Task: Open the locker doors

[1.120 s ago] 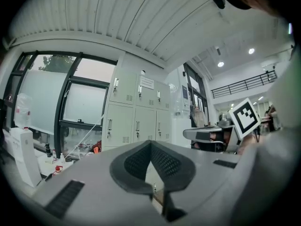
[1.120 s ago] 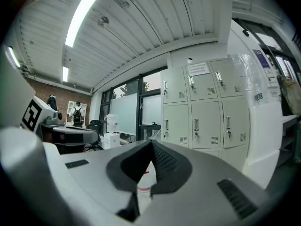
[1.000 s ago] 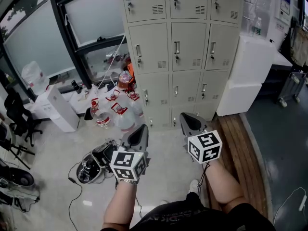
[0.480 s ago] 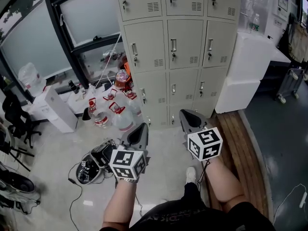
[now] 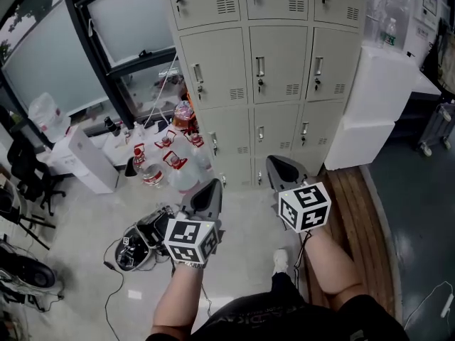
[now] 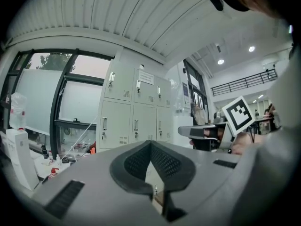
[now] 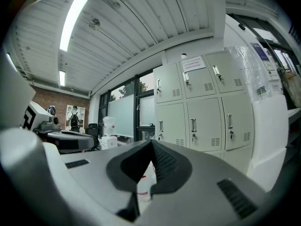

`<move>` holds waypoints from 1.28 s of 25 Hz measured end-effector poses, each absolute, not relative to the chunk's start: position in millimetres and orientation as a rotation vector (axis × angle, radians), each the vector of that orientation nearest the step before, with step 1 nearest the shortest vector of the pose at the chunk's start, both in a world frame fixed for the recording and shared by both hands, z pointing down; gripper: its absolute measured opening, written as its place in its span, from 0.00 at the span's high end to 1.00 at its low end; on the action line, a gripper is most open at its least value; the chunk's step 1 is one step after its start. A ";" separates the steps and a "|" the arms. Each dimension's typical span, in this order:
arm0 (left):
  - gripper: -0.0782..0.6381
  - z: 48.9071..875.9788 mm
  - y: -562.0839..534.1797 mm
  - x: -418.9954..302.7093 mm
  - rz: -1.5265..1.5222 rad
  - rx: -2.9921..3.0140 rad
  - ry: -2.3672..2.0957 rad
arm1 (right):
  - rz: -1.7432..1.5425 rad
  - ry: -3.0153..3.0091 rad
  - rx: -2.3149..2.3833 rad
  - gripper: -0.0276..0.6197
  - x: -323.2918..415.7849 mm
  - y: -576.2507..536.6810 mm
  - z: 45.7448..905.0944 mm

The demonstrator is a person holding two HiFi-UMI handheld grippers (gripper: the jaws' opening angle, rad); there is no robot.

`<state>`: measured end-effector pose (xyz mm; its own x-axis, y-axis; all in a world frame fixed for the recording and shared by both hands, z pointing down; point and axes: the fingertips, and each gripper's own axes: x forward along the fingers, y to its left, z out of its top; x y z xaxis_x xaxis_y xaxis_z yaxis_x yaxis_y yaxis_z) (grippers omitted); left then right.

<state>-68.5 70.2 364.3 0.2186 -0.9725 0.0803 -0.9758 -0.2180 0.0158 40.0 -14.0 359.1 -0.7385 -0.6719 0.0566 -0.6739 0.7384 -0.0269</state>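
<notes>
Two sets of jaws pressed together on nothing: left gripper [image 5: 214,182] and right gripper [image 5: 271,160], side by side, level, aimed at lockers [image 5: 264,69]. Lockers well ahead, every door shut, contents hidden. Left of lockers, on floor, cluster of clear jugs [image 5: 175,168] with red handles, fill unreadable. Right of lockers, stacked white boxes [image 5: 373,94], bottle [image 5: 389,33] on top.

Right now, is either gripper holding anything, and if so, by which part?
Nothing is held. The left gripper and the right gripper both have their jaws closed together on nothing, clear of the lockers.
</notes>
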 end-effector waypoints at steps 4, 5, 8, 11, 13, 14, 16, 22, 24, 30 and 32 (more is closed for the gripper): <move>0.89 363.9 39.2 -65.0 0.084 2.399 -1.927 | 0.067 -2.896 1.103 0.96 40.5 -44.0 356.4; 0.89 363.2 31.5 -63.7 0.081 2.398 -1.929 | 0.065 -2.897 1.100 0.96 41.1 -51.4 355.8; 0.89 361.4 9.0 -60.6 0.079 2.395 -1.931 | 0.063 -2.899 1.093 0.96 42.5 -73.8 354.6; 0.89 361.3 -15.1 -60.7 0.075 2.390 -1.935 | 0.063 -2.900 1.085 0.96 41.6 -98.5 354.5; 0.89 362.1 -31.8 -61.2 0.072 2.385 -1.938 | 0.063 -2.902 1.079 0.96 40.6 -116.0 354.5; 0.89 362.8 -39.8 -61.6 0.070 2.381 -1.941 | 0.064 -2.903 1.075 0.96 40.0 -124.4 355.1; 0.89 364.1 -55.3 -62.5 0.068 2.370 -1.949 | 0.068 -2.905 1.063 0.96 38.5 -140.8 356.6; 0.89 364.9 -101.4 -64.6 0.063 2.332 -1.979 | 0.083 -2.915 1.027 0.96 35.8 -190.7 358.6; 0.89 364.8 -117.2 -63.9 0.060 2.320 -1.991 | 0.087 -2.918 1.014 0.96 36.1 -207.9 358.4; 0.89 369.3 -159.2 -57.5 0.048 2.274 -2.028 | 0.087 -2.931 0.945 0.96 36.1 -250.6 362.7; 0.89 369.2 -170.7 -55.8 0.040 2.259 -2.051 | 0.080 -2.941 0.919 0.96 35.7 -263.9 362.2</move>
